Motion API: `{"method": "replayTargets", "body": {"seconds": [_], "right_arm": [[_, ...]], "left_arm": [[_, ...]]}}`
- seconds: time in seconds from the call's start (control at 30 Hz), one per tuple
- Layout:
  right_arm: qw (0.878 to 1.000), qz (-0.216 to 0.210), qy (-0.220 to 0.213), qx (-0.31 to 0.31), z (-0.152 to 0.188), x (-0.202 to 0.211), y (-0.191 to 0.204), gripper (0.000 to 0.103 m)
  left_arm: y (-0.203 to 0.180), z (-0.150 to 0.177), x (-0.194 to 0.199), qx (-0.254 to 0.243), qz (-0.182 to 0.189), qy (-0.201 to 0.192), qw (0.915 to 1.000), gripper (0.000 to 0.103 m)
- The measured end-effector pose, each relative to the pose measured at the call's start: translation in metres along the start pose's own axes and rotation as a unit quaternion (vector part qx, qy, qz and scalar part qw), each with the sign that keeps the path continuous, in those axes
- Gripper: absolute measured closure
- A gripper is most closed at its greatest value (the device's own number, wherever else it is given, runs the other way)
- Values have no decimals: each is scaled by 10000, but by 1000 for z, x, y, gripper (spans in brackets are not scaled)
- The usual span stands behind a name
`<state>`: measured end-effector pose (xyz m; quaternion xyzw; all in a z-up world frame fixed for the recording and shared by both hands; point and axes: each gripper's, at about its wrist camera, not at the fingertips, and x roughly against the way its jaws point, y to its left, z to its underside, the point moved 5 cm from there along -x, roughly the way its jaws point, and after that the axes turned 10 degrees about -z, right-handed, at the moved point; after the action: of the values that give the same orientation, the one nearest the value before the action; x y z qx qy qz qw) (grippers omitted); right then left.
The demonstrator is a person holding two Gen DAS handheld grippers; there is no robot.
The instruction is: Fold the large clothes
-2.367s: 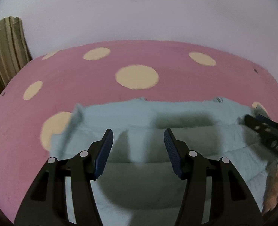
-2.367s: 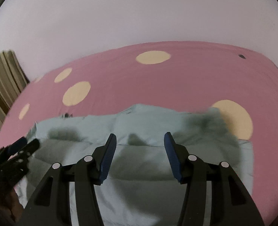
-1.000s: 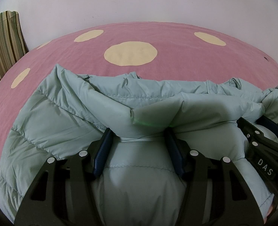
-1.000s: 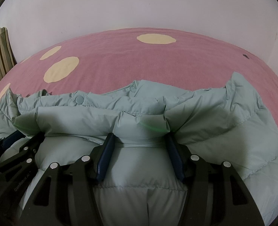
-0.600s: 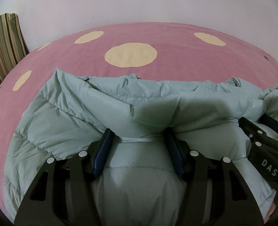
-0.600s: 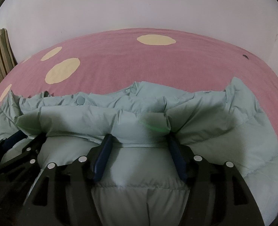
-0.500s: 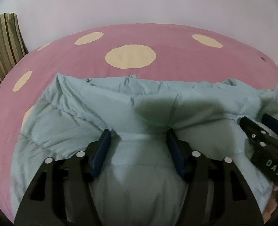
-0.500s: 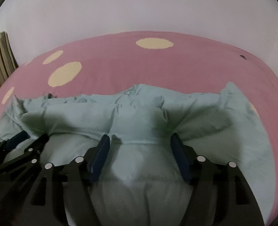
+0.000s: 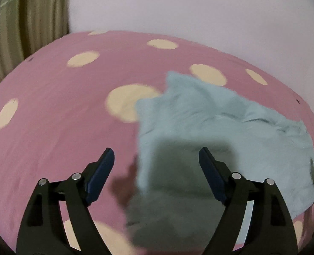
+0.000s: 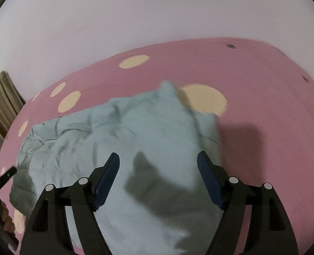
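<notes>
Jacket: a pale blue-green padded jacket is seen lying folded on the pink bedspread, in a rumpled, roughly rectangular bundle; it is blurred in both views.
Bedspread: pink cloth printed with cream spots; one spot is partly covered by the far corner of the jacket.
Left gripper: the left gripper is held above the bed with its jaws spread wide, having just been opening; nothing is clamped between them, and its shadow is cast on the near edge of the jacket.
Right gripper: the right gripper is likewise held clear of the jacket, jaws wide apart after just opening, with nothing gripped; its shadow falls on the jacket and the bedspread.
Surroundings: a plain pale wall is seen behind the bed, and a striped curtain at the left.
</notes>
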<state>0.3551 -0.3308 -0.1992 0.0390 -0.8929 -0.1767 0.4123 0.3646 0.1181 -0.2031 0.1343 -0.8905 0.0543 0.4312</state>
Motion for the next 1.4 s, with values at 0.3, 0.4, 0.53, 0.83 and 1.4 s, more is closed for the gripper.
{"method": "replayTargets", "body": {"seconds": [0.3,0.4,0.53,0.83,1.4], "right_arm": [[9978,-162,383,-516,32,-1,-46,28],[9962,-211,515,-675,38,-14,-49,24],[9939,-353,543,-893,42,-27,-50,23],[9887,-904,610,-1027,46,-31,-35,77],[9827,-1430,509,-1061,78,8,-17,89]], "left_arm": [[31,42,-22,950,1120,787,9860,13],[23,43,-21,899,1288,781,9845,12],[10,42,-25,916,1425,871,9817,16],[-4,38,-23,989,1632,782,9785,77],[51,56,30,1157,1612,445,9791,87]]}}
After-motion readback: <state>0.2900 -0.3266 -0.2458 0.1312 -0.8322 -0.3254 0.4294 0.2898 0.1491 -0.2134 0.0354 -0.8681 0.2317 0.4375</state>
